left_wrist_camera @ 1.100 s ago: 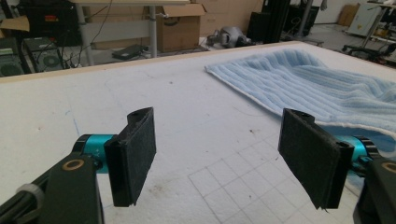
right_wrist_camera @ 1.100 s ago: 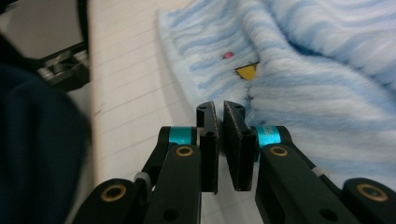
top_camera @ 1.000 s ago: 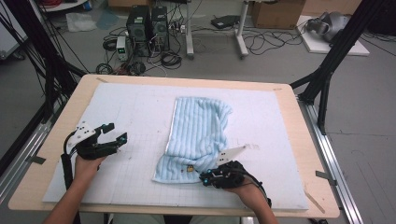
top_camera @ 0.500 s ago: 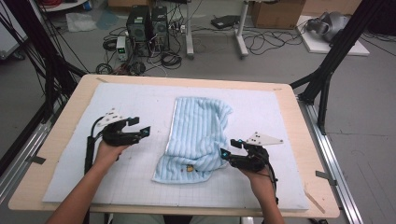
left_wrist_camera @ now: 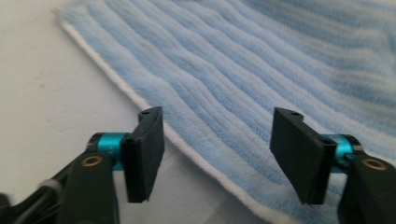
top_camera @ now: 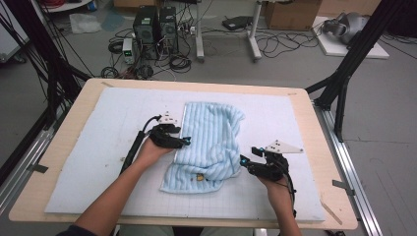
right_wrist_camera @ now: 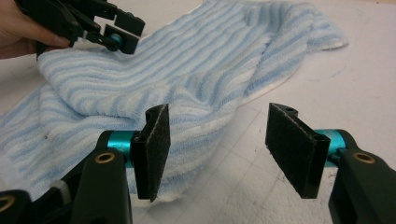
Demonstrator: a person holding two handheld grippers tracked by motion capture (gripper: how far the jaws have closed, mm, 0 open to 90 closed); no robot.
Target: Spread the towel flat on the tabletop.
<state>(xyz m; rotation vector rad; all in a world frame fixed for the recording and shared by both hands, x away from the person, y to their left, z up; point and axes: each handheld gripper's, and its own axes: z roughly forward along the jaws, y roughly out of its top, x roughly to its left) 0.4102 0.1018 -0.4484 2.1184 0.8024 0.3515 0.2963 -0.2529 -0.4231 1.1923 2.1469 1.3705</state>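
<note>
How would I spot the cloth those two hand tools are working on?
On the wooden table lies a white mat; in its middle sits the towel. It is fluffy, pale blue with white stripes, loosely folded and rumpled, the one soft thing there.

This is a lab or test room set up for recording, not a home. The wooden desk point(top_camera: 314, 147) carries a white gridded mat point(top_camera: 98, 147) and stands inside a frame of black struts point(top_camera: 344, 73) with metal rails point(top_camera: 354, 172) along its right side. On the grey floor beyond the far edge stand two computer towers point(top_camera: 155, 24) amid loose tangled cables point(top_camera: 275, 44). A second table's metal legs point(top_camera: 253, 34) rise farther off, with cardboard boxes point(top_camera: 290, 12) at the far right.
</note>
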